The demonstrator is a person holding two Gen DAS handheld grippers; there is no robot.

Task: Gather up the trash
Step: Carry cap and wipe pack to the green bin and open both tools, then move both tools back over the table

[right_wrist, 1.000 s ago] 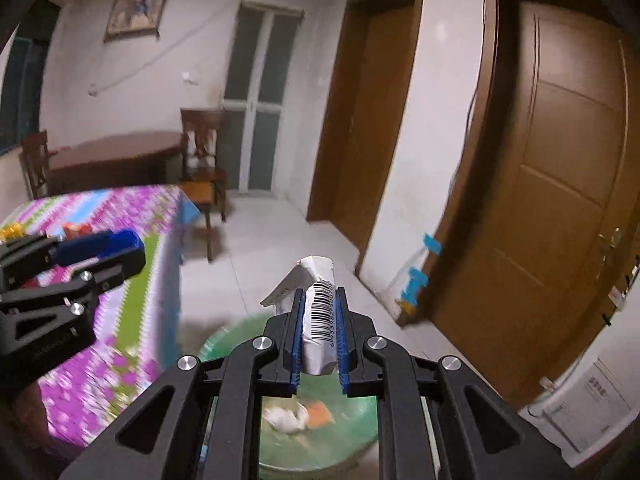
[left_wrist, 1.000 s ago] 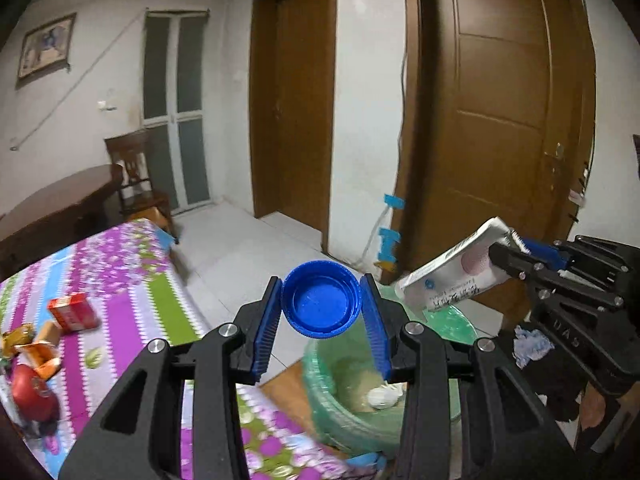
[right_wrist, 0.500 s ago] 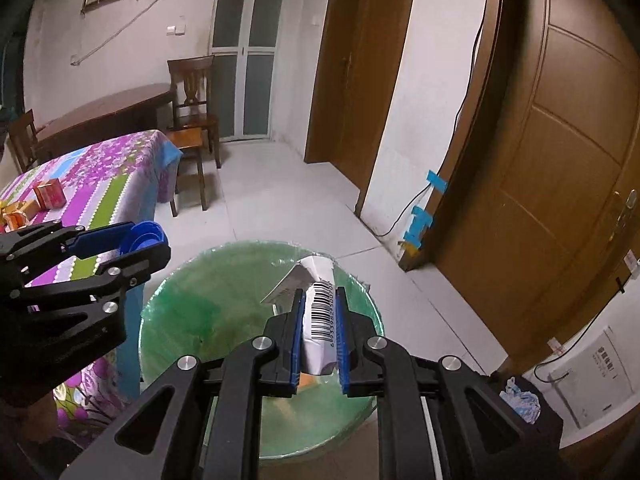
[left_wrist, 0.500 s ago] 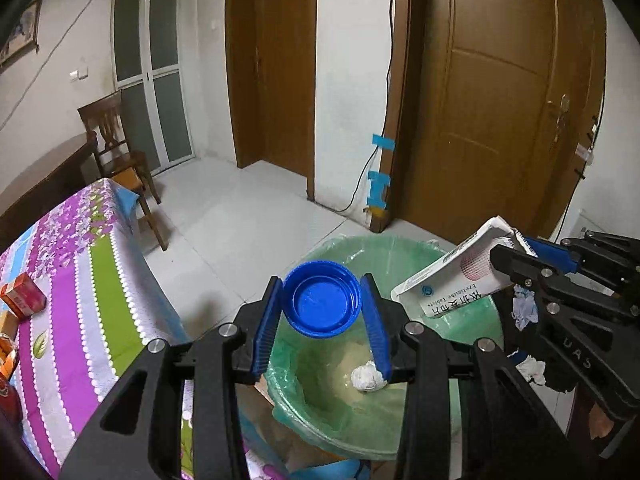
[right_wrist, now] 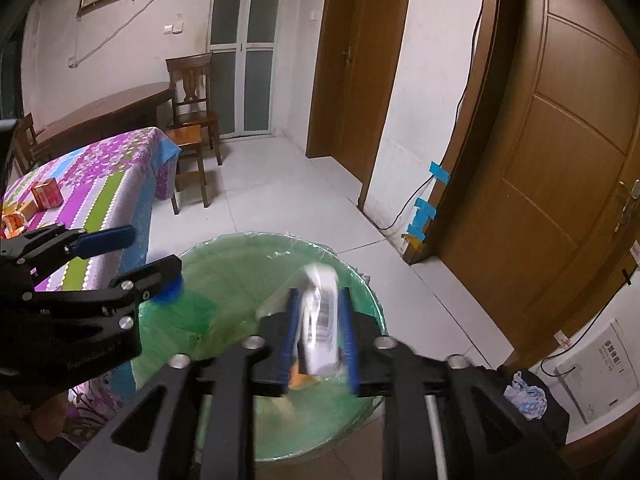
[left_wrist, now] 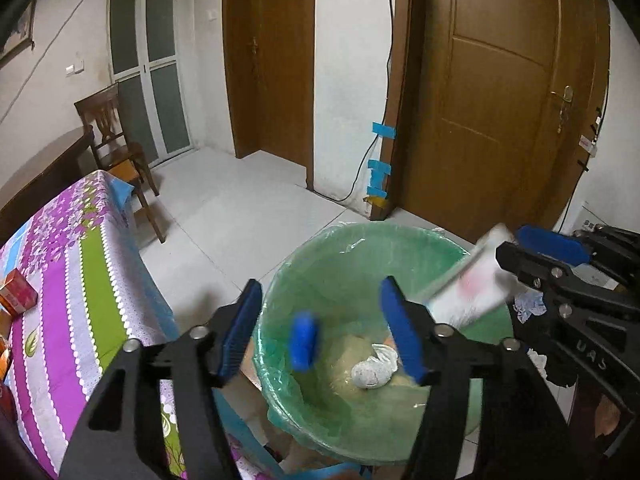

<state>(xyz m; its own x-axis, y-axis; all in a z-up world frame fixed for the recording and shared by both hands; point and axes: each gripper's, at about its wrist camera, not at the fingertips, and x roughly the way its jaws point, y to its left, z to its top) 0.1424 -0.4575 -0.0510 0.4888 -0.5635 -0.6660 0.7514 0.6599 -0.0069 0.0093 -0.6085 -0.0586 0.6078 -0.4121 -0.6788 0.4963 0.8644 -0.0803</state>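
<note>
My left gripper [left_wrist: 320,332] is open above the green-lined trash bin [left_wrist: 320,248]. The blue bottle cap [left_wrist: 305,340] is loose between its fingers, blurred, falling into the bin. My right gripper [right_wrist: 320,332] is open over the same bin [right_wrist: 248,252]; the white tissue packet [right_wrist: 320,320] is blurred between its spread fingers, loose. In the left wrist view the packet [left_wrist: 468,292] shows in front of the right gripper [left_wrist: 520,248]. In the right wrist view the left gripper [right_wrist: 152,252] and the cap [right_wrist: 170,290] are at the left.
A crumpled white wad [left_wrist: 374,368] lies in the bin. A table with a purple floral cloth [left_wrist: 72,288] holds red and orange boxes [left_wrist: 16,292] at the left. A wooden chair [right_wrist: 192,120], doors [left_wrist: 500,92] and white tiled floor lie beyond.
Both grippers have opened over the bin. The blue cap has dropped out of the left fingers and the white packet has come loose in the right ones.
</note>
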